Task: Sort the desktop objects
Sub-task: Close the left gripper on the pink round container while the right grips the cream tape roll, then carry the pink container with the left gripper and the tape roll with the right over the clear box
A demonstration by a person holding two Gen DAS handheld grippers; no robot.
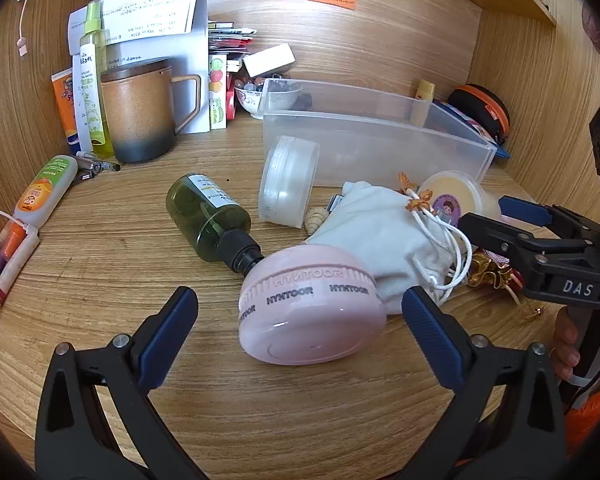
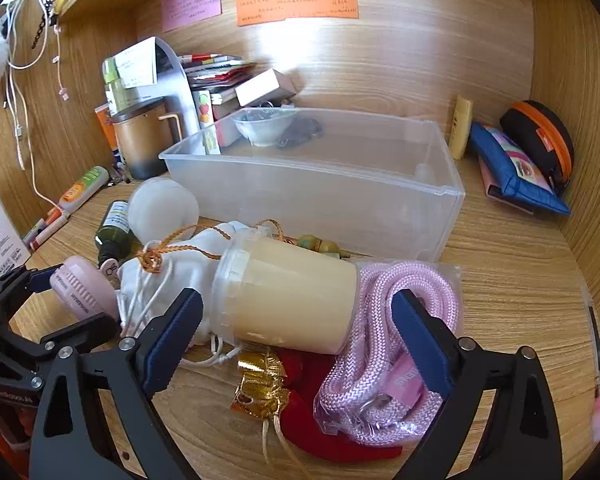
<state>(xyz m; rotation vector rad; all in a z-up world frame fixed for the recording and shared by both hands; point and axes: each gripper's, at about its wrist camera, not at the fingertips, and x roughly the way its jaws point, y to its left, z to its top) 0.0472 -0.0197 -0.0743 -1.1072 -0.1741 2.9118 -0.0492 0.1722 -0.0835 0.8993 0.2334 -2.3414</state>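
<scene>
You are at the approach step: nothing is gripped. Your left gripper jaws stand open astride the round pink plastic case on the wooden bench. Your right gripper jaws stand open before the cream-filled clear plastic jar, lying on its side. Next, close on one item and carry it to the empty translucent plastic bin behind.

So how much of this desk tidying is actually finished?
Hardly any. The clear bin looks empty, so nothing seems sorted yet. In hand: nothing; the left claw is open around the pink case, the right claw open around the cream jar. Left: those, the green bottle, white pouch and pink rope.
</scene>
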